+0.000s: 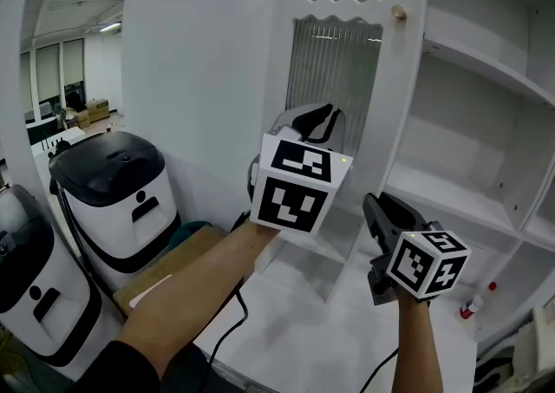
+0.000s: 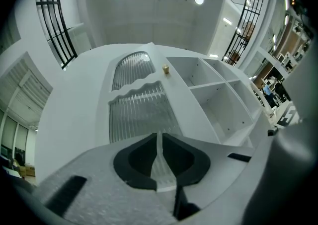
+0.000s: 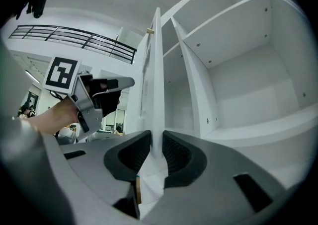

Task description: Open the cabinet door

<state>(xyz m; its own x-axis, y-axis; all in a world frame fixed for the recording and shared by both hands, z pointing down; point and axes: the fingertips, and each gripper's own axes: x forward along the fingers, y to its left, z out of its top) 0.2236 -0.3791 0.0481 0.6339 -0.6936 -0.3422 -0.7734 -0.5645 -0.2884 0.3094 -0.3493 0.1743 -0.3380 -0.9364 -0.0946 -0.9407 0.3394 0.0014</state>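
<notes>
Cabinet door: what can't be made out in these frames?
- Cabinet door top: cut off by the head view's upper edge.
- Its lower panel: head view, partly hidden behind the left gripper's marker cube.
- Right gripper grip contact: head view, covered by its own body; only the right gripper view shows the door edge between the jaws.

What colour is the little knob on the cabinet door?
The knob is gold, on the white cabinet door. Head view shows it best.

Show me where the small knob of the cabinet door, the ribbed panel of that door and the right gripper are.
knob [image 1: 398, 12], head view, on its round head.
ribbed panel [image 1: 334, 70], head view, middle of the lower pane.
right gripper [image 3: 156, 135], right gripper view, midway between its jaws.
</notes>
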